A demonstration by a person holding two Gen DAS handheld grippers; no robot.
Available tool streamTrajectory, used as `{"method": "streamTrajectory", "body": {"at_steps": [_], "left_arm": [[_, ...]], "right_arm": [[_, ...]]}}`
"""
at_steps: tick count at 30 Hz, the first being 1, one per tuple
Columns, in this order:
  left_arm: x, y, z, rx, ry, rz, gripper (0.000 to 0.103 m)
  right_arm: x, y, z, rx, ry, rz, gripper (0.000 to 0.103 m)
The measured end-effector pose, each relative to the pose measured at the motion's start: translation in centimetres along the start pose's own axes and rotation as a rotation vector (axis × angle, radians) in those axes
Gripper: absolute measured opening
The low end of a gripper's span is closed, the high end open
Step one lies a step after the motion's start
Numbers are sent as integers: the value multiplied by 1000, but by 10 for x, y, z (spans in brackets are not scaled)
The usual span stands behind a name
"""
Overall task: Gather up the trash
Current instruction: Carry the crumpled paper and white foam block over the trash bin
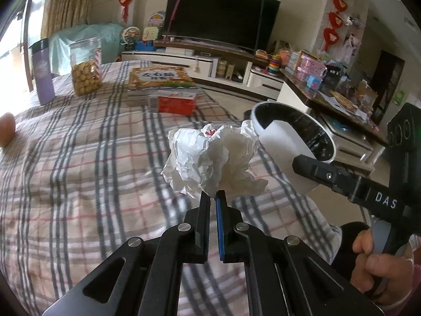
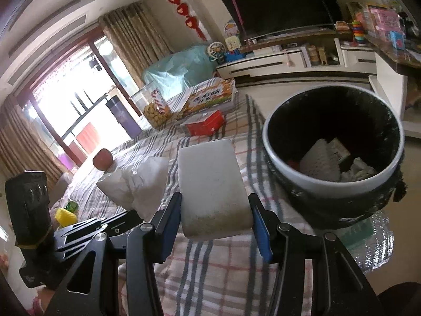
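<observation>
My left gripper [image 1: 213, 197] is shut on a crumpled white paper wad [image 1: 210, 158] and holds it above the plaid tablecloth [image 1: 79, 171]. The wad also shows in the right wrist view [image 2: 136, 181]. My right gripper [image 2: 214, 210] is shut on a white foam block [image 2: 210, 181], held over the table edge beside the bin. The white bin with a black liner [image 2: 334, 184] stands just right of the table, with paper and scraps inside. It also shows in the left wrist view [image 1: 297, 129], behind the foam block [image 1: 284, 150].
On the table stand a cookie jar [image 1: 85, 65], a purple flask [image 1: 42, 71], a stack of books [image 1: 160, 79] and a red box [image 1: 175, 102]. A red apple [image 2: 103, 158] and a yellow item [image 2: 65, 216] lie near the left edge. A TV stand is behind.
</observation>
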State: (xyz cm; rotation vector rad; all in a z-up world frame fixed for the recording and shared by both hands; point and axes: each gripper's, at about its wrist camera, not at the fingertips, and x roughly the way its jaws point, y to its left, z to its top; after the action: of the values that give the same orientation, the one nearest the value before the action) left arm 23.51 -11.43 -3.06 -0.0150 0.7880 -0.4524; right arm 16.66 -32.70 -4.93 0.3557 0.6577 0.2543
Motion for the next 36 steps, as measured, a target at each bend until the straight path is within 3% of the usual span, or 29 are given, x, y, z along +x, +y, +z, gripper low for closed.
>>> {"method": "streamTrajectory", "body": {"at_steps": [36], "left_arm": [[56, -71, 33, 132, 31, -101, 3]], "right_arm": [[-44, -67, 24, 79, -92, -122, 51]]}}
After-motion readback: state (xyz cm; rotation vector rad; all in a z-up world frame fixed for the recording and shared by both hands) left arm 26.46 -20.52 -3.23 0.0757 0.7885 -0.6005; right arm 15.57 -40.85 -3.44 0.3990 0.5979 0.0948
